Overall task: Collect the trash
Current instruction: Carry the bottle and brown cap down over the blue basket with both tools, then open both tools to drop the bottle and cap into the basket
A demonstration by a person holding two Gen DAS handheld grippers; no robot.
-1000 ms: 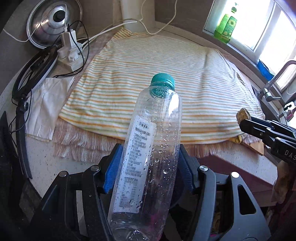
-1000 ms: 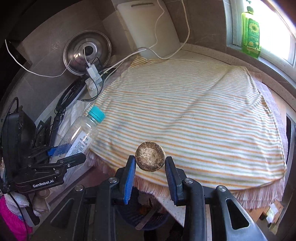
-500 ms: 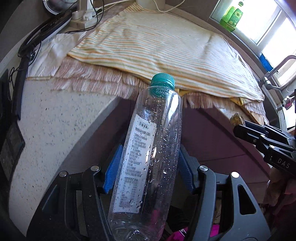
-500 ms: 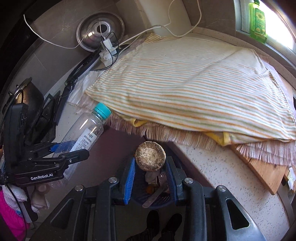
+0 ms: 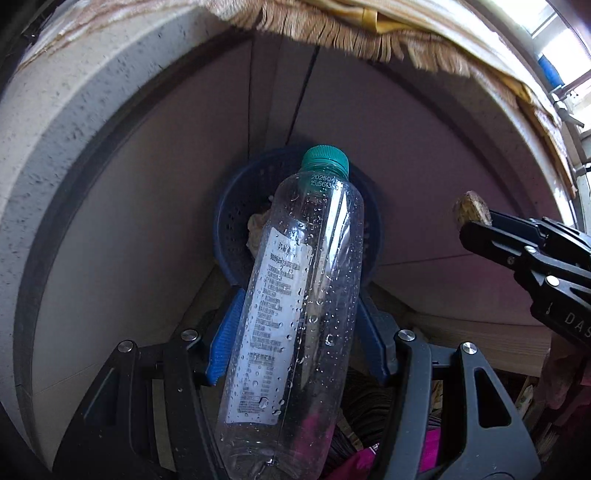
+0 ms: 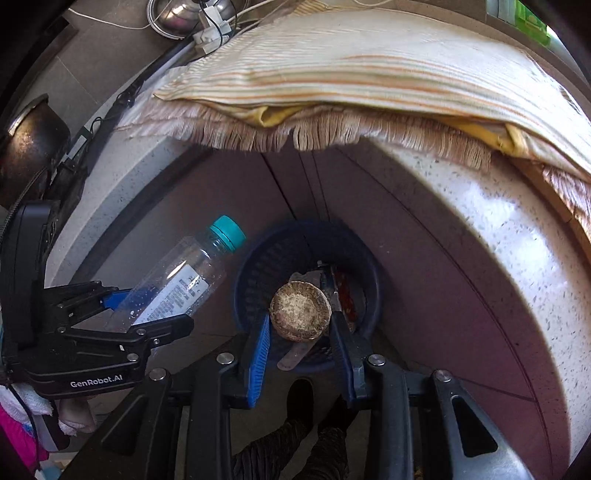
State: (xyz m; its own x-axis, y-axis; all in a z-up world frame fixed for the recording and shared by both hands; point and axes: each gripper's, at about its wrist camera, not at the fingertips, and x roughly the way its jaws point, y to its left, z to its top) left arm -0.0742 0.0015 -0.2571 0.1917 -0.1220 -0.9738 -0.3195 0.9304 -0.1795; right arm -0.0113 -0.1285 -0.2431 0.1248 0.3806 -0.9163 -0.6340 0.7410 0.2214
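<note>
My left gripper (image 5: 295, 328) is shut on a clear empty plastic bottle (image 5: 295, 306) with a green cap, held above a dark blue perforated trash basket (image 5: 236, 206) on the floor. The bottle (image 6: 177, 284) and left gripper (image 6: 147, 314) also show at the left of the right wrist view. My right gripper (image 6: 299, 325) is shut on a round brown mushroom-like scrap (image 6: 300, 309), held right over the basket (image 6: 258, 269). The scrap (image 5: 471, 210) shows at the right in the left wrist view. The basket holds some scraps.
The speckled stone counter edge (image 6: 480, 229) curves overhead, with purple-grey cabinet doors (image 5: 155, 206) below it. A striped cloth (image 6: 369, 59) with a fringe hangs over the counter. A power strip (image 6: 207, 29) and cables sit at the back left. Feet (image 6: 299, 402) stand below.
Both grippers have moved down and back from over the counter to below its edge. The blue basket has come into view under the bottle and the scrap. Both grips are unchanged.
</note>
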